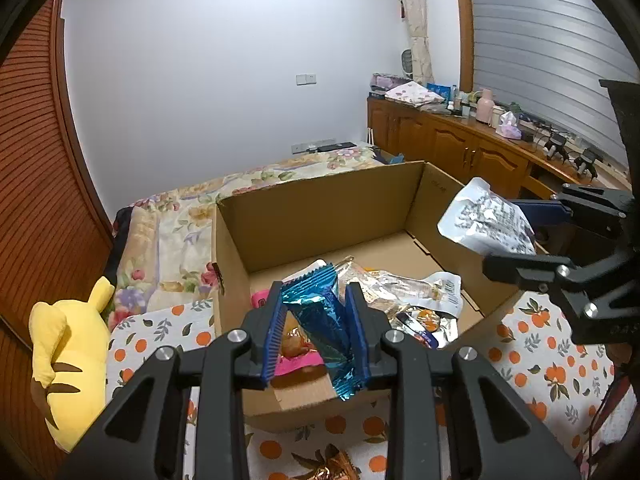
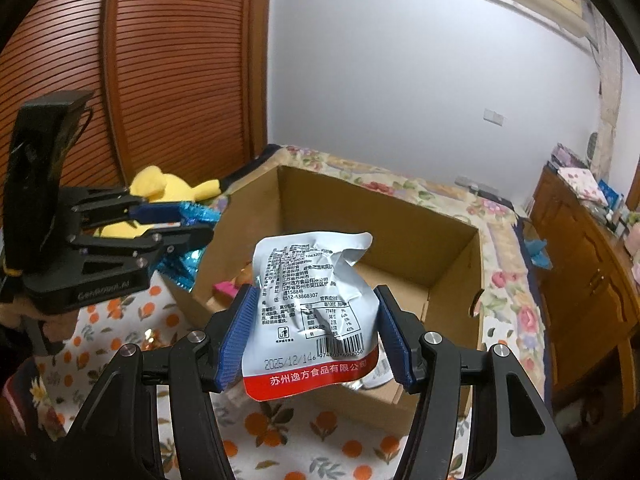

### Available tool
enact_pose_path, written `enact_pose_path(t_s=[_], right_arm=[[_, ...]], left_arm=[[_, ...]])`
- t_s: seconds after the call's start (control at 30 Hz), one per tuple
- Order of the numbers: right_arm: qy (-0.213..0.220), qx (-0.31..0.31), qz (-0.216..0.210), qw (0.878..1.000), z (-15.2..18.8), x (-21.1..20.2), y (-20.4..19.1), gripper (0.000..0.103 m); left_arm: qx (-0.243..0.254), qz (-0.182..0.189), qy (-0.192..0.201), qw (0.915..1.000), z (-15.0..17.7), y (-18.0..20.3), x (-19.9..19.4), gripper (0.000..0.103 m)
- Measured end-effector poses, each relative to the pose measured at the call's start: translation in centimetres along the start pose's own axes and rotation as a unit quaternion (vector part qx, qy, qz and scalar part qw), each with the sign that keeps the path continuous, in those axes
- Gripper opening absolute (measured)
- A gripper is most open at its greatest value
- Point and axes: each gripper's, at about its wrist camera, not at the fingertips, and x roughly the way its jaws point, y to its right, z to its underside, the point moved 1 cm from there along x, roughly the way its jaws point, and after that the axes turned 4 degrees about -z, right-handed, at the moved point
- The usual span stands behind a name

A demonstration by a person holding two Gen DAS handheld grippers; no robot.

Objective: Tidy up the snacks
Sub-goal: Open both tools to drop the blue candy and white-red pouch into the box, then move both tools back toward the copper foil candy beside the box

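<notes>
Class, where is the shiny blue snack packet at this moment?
The shiny blue snack packet is pinched in the left gripper, above the near edge of the cardboard box, over the snacks already inside.

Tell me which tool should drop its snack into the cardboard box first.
Left, probably. The left tool holds the blue foil packet directly over the cardboard box, above the snacks already inside. The right tool holds the white pouch nearer the box's edge.

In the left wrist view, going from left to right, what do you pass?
Yellow plush toy → blue foil packet held in the left tool → white pouch held in the right tool, with the cardboard box behind the packet.
</notes>
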Motion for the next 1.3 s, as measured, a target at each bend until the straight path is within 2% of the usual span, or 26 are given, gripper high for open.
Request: enact_pose_path(t_s=[0.33,0.63,1.0,1.17,1.3], right_arm=[[-0.031,0.044,0.021,0.998,-0.5,4.8,2.6,0.061],[-0.06,0.069,0.032,0.995,0.3,7.8,4.0,0.063],[-0.054,0.081,0.049,0.994,0.9,7.2,4.5,0.068],[-0.041,0.074,0.055,0.995,1.2,5.1,4.1,0.068],[-0.023,0.074,0.045,0.996,1.3,2.7,3.7,0.068]], left_arm=[[-0.009,-0.004,-0.009,0.9999,0.0,-0.8,1.4,0.035],[-0.016,0.002,-0.001,0.9999,0.4,-2.1,0.2,0.048],[-0.008,0.011,0.014,0.9998,1.6,-1.7,-2.4,0.053],[-0.005,0.019,0.024,0.9995,2.6,-1.4,-4.1,0.054],[-0.008,0.024,0.029,0.9993,3.4,-1.1,-5.2,0.062]])
